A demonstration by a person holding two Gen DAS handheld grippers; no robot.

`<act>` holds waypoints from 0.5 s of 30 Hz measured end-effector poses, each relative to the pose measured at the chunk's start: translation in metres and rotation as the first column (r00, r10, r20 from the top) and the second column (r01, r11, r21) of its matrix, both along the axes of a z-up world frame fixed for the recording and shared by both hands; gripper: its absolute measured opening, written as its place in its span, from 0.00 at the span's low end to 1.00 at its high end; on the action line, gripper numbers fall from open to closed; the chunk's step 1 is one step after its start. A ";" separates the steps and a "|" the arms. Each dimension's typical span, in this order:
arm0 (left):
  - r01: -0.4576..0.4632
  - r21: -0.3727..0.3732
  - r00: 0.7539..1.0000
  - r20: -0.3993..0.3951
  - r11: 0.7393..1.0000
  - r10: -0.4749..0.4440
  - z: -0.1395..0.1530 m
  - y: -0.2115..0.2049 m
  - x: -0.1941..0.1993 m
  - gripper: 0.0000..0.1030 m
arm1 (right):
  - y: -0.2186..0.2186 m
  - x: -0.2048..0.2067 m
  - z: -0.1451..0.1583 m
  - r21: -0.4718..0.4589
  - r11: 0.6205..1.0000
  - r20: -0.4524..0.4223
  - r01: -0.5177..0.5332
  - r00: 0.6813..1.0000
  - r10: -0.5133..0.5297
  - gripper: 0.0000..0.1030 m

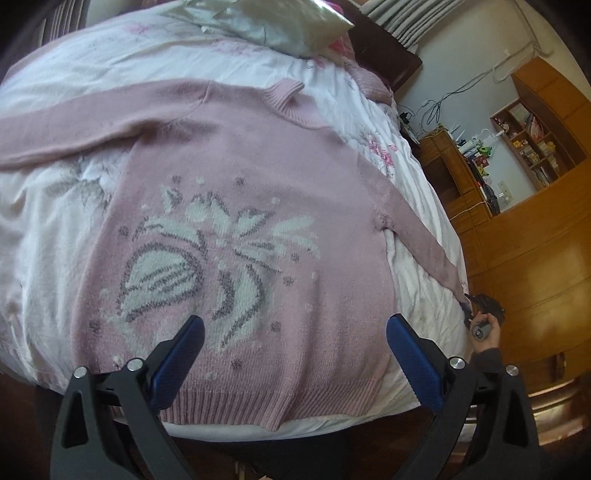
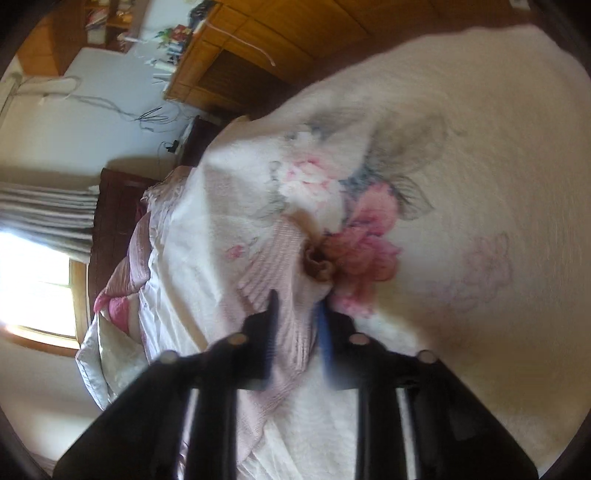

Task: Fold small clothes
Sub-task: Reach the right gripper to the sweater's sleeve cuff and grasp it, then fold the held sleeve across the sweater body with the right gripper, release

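A pink knitted sweater with a white and grey flower pattern lies flat on the bed, hem toward me, one sleeve stretched left and the other running down to the right edge. My left gripper hovers open above the hem with nothing between its blue pads. At the end of the right sleeve, my right gripper shows small, held by a hand. In the right wrist view the right gripper is shut on the ribbed sleeve cuff, which bunches up between the fingers.
A white bedspread with pink flower prints covers the bed. A pillow lies at the head. Wooden cabinets and cluttered shelves stand to the right, close to the bed's edge. A dark headboard and a window are visible.
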State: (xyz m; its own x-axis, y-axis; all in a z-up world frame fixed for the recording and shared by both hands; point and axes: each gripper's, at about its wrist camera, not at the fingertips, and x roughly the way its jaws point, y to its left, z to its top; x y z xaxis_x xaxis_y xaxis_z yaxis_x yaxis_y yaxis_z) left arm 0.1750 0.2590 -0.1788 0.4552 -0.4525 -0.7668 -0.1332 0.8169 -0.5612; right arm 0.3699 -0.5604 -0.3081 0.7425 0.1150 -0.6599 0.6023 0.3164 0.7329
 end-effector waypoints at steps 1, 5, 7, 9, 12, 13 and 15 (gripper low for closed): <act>0.001 -0.021 1.000 -0.010 1.000 -0.001 -0.003 0.003 0.000 0.96 | 0.005 0.003 0.011 -0.029 0.999 0.010 -0.019 1.000 0.019 0.06; 0.010 -0.110 1.000 -0.024 0.994 -0.012 -0.010 0.016 0.000 0.96 | 0.050 0.021 0.070 -0.182 0.973 0.065 -0.141 0.986 0.155 0.06; -0.011 -0.169 0.999 -0.033 0.986 0.006 -0.013 0.022 -0.001 0.96 | 0.084 0.032 0.103 -0.262 0.941 0.088 -0.212 0.966 0.242 0.05; -0.038 -0.173 0.998 -0.053 0.984 0.029 -0.017 0.028 0.000 0.96 | 0.126 0.039 0.135 -0.344 0.897 0.101 -0.276 0.939 0.327 0.05; -0.035 -0.130 0.997 -0.070 0.991 0.026 -0.020 0.032 0.003 0.96 | 0.188 0.050 0.170 -0.435 0.829 0.111 -0.352 0.893 0.437 0.05; -0.034 -0.103 0.998 -0.059 0.994 0.028 -0.019 0.032 0.004 0.96 | 0.209 0.053 0.178 -0.460 0.805 0.109 -0.373 0.877 0.469 0.05; -0.021 -0.071 0.999 -0.042 0.997 0.019 -0.016 0.033 0.007 0.96 | 0.249 0.058 0.187 -0.505 0.757 0.089 -0.414 0.848 0.523 0.05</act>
